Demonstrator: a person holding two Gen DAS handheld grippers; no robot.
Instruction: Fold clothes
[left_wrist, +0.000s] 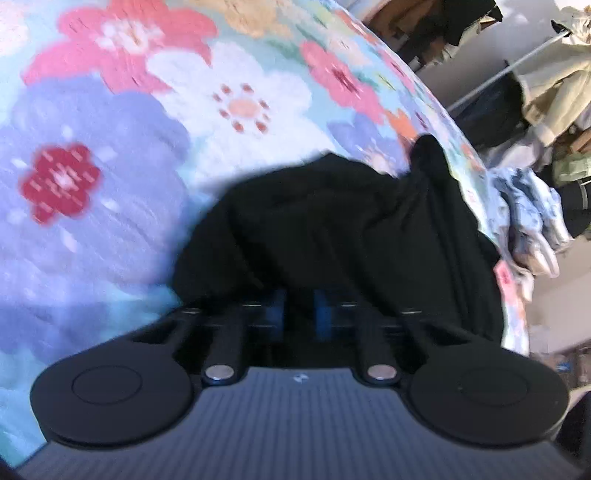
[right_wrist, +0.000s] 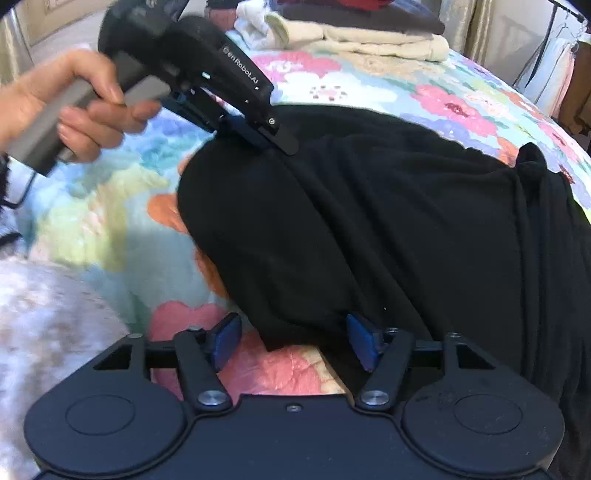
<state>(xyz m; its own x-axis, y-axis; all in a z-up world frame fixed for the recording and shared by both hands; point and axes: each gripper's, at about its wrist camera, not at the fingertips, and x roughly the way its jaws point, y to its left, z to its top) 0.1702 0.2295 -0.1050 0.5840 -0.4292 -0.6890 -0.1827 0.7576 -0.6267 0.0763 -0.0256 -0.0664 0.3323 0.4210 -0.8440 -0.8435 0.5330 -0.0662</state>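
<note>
Garment: black garment lay bunched on the floral bedspread, one edge lifted toward both wrist cameras.
Left gripper: left gripper had its blue pads close together with black cloth draped over and between them; it seemed clamped on the fabric, though folds covered the tips. In the right wrist view the same tool met the far edge of the garment, held by a hand on the grey grip.
Right gripper: right gripper stood wide apart, blue pads either side of a hanging corner of the cloth; one pad touched or sat just beside the fabric, nothing pinched.
Containers: none seen in either view; a stack of folded cream and dark textiles sat on the far end of the bed.
Bed edge: pale blue-white crumpled clothes hung near the bedspread's side.
Hidden/hard to read: left gripper's fingertips buried under cloth; left view motion-blurred; garment type unclear; hanging clothes in the background cut off by the frame.
</note>
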